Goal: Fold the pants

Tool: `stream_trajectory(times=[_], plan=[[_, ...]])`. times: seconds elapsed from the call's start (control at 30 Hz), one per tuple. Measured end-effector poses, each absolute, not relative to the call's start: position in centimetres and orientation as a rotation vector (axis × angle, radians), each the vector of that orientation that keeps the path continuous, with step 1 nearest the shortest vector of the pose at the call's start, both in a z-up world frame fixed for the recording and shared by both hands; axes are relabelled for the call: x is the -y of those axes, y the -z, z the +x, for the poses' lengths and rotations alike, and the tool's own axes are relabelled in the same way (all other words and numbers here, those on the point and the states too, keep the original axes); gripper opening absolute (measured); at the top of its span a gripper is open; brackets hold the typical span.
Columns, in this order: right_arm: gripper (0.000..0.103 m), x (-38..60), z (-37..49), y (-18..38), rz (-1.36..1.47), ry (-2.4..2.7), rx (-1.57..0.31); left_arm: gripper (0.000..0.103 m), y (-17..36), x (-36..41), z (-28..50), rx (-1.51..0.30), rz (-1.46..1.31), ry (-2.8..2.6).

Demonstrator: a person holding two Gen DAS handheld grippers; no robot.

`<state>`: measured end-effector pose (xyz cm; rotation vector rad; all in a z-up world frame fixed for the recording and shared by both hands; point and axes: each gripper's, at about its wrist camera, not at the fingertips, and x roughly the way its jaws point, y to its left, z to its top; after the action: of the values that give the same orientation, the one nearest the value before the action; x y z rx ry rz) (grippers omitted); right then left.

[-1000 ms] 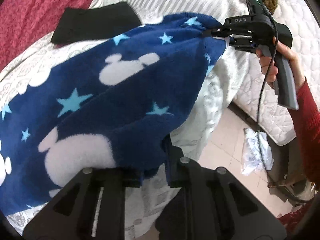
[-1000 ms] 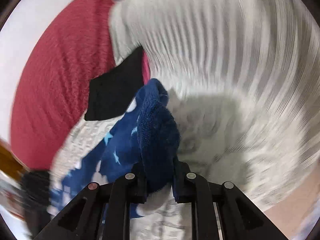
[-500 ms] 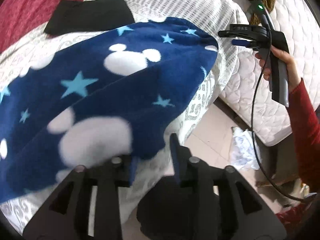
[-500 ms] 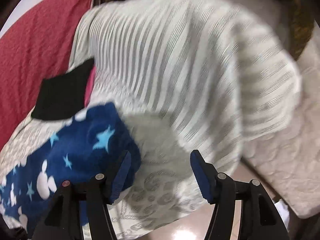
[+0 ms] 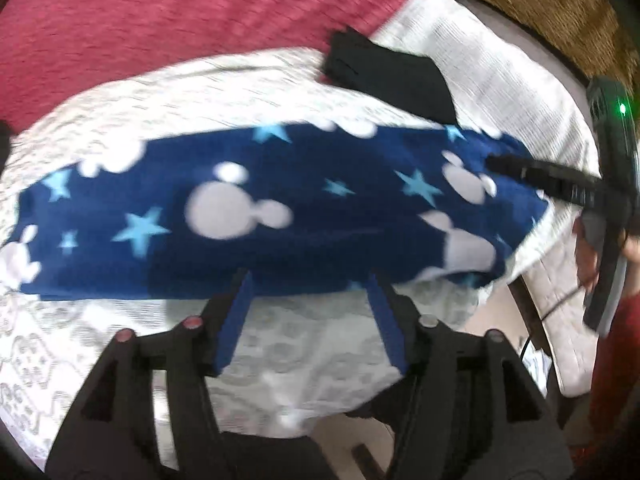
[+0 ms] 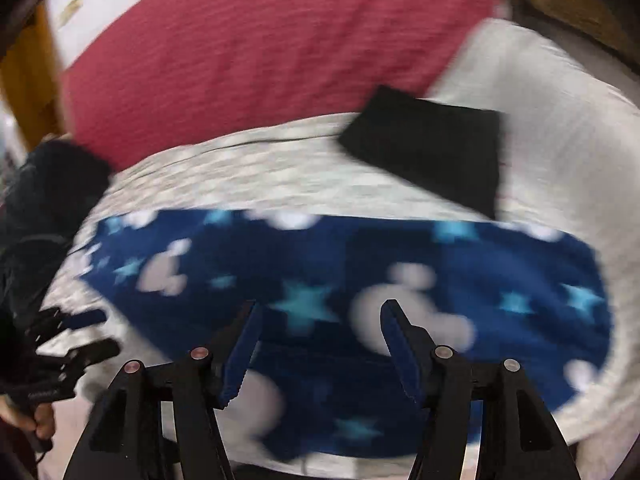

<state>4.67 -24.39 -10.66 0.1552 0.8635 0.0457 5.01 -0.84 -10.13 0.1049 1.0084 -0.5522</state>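
Both grippers, left (image 5: pixel 308 312) and right (image 6: pixel 320 344), spread wide, empty. Pants (image 5: pixel 280 216) lie as a flat band across the bed (image 5: pixel 320 356), black cloth (image 5: pixel 392 76) at 1 o'clock. Lengthwise fold apparently laid; next, regrasp one end.

My left gripper (image 5: pixel 308 280) hangs with its jaws spread wide, holding nothing, the fingertips just at the near edge of the pants (image 5: pixel 280 216). My right gripper (image 6: pixel 320 312) is likewise spread and empty, poised over the pants. In the left view it reaches across the right end of the pants, my right hand (image 5: pixel 592 256) wrapped around its handle.
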Motion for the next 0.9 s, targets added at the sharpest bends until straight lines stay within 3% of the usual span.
stream_trajectory(times=[0.2, 0.37, 0.63, 0.9], plan=[[0.063, 18.6, 6.5, 13.5, 0.148, -0.144, -0.97, 0.063, 10.5, -1.2, 5.6, -0.997, 0.106, 0.538], [0.064, 20.1, 8.1, 18.9, 0.079, 0.02, -1.147, 0.064, 11.5, -2.9, 6.4, -1.007, 0.085, 0.55], [0.066, 19.0, 8.7, 15.9, 0.086, 0.058, -1.14, 0.064, 13.0, -7.6, 8.9, -1.03, -0.01, 0.49], [0.066, 9.1, 13.5, 13.1, -0.019, -0.183, -1.053, 0.064, 15.0, -18.3, 11.4, -1.075, -0.276, 0.283]])
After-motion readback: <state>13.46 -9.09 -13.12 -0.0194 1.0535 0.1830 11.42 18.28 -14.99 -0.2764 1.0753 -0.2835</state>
